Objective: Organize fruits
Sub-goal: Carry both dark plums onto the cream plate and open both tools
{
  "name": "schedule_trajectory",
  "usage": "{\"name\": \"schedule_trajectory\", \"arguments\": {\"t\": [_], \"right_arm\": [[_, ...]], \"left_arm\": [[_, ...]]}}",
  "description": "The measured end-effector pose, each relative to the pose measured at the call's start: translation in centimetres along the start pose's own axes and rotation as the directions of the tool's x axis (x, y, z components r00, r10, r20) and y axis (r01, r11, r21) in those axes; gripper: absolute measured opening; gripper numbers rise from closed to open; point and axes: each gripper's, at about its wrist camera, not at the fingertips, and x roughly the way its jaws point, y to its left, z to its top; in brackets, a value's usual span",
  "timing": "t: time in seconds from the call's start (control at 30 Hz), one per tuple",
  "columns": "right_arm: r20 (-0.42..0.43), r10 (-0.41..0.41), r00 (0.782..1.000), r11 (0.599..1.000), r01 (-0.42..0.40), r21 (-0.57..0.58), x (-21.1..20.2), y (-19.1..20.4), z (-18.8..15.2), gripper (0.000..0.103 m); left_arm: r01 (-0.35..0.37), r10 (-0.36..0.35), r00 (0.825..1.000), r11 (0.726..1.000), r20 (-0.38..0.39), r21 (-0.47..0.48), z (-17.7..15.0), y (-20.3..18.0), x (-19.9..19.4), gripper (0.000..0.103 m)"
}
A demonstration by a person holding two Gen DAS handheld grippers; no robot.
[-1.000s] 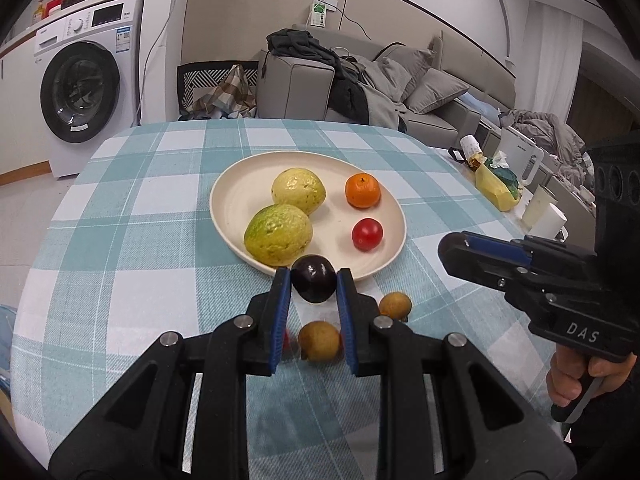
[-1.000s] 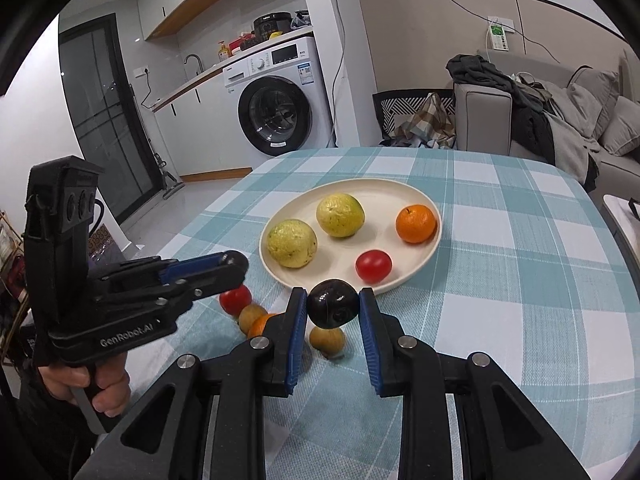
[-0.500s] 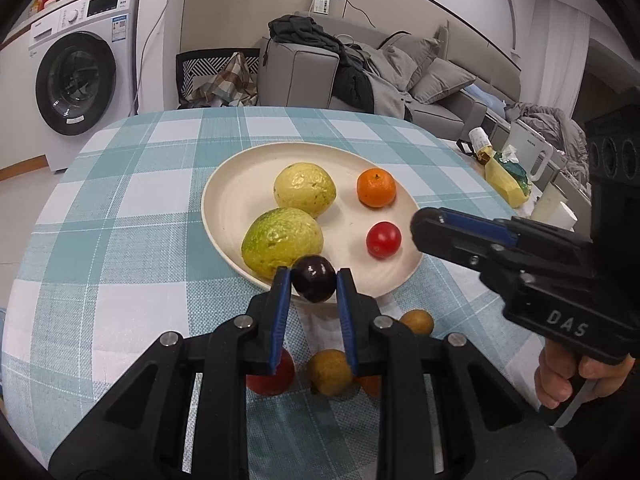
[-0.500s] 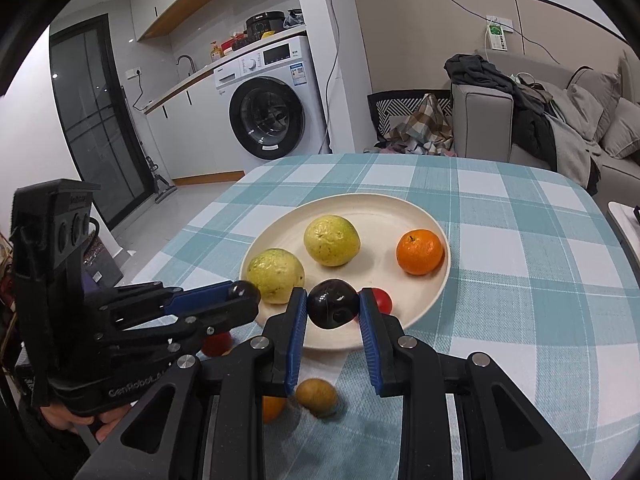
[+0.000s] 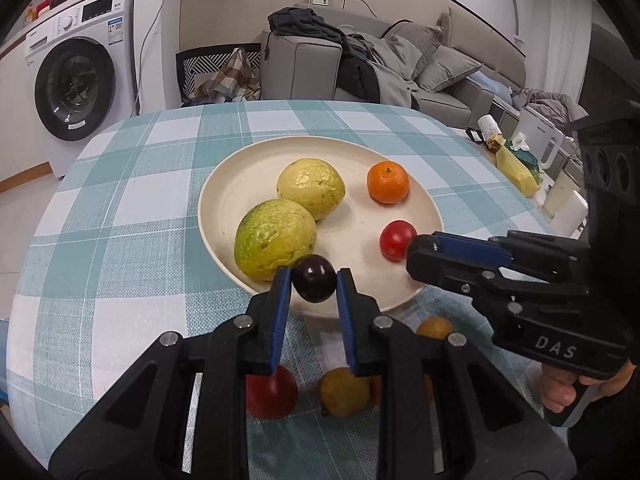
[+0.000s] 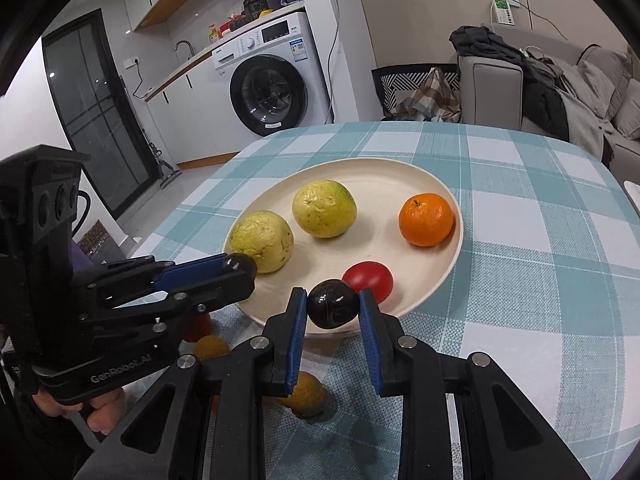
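The left gripper [image 5: 313, 284] is clamped on a small dark purple round fruit [image 5: 313, 283], its two blue-padded fingers [image 5: 280, 312] pressing the fruit's sides near their tips. In the left wrist view the fruit hangs over the near rim of the wide cream round plate [image 5: 224, 200], just in front of a large green-yellow bumpy fruit [image 5: 274, 239].

The right gripper [image 6: 333, 309] grips a second small dark glossy round fruit [image 6: 333, 309] in the same way, pinched between the tips of its blue pads [image 6: 298, 336]. That fruit sits over the near edge of the same plate, just in front of a small red tomato [image 6: 370, 280]. In the left wrist view the right gripper comes in from the right with its tip right beside the tomato; whether they touch I cannot tell.

On the plate lie two bumpy yellow-green fruits, the second, paler yellow fruit [image 5: 311, 188] behind the first, an orange mandarin [image 5: 388, 182] toward the far right, and the tomato at the near right. The plate rests on a worktop covered with a teal and white checked cloth [image 5: 120, 208].

Off the plate, on the cloth beneath the grippers, lie a second red tomato [image 5: 271, 394] and small brownish-yellow round fruits [image 5: 344, 392], partly hidden by the gripper frames.
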Motion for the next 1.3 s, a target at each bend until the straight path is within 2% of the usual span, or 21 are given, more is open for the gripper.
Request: {"name": "schedule_trajectory", "arguments": {"t": [0.4,0.97,1.1,1.2,1.3], "right_arm": [[0.004,-0.052,0.999,0.999,0.052,-0.001,0.2,-0.1,0.2,0.027],[0.015,-0.073,0.997,0.997,0.073,0.001,0.1,0.1,0.1,0.028],[0.045,-0.085,0.995,0.996,0.085,0.006,-0.4,-0.2,0.2,0.032],[0.083,-0.074,0.994,0.997,0.072,0.025,-1.2,-0.5,0.4,0.042],[0.109,-0.074,0.991,0.997,0.071,0.035,-1.7,-0.7,0.7,0.048]], "left_arm": [[-0.031,0.030,0.999,0.999,-0.021,-0.012,1.0,0.4,1.9,0.020],[-0.043,0.043,0.999,0.999,-0.028,-0.008,1.2,0.2,2.2,0.021],[-0.040,0.039,0.999,0.999,-0.031,-0.008,1.1,0.2,2.2,0.021],[-0.042,0.042,0.999,0.999,-0.030,0.002,1.0,0.1,2.0,0.023],[-0.042,0.042,0.999,0.999,-0.020,0.003,0.8,0.2,1.4,0.035]]}}
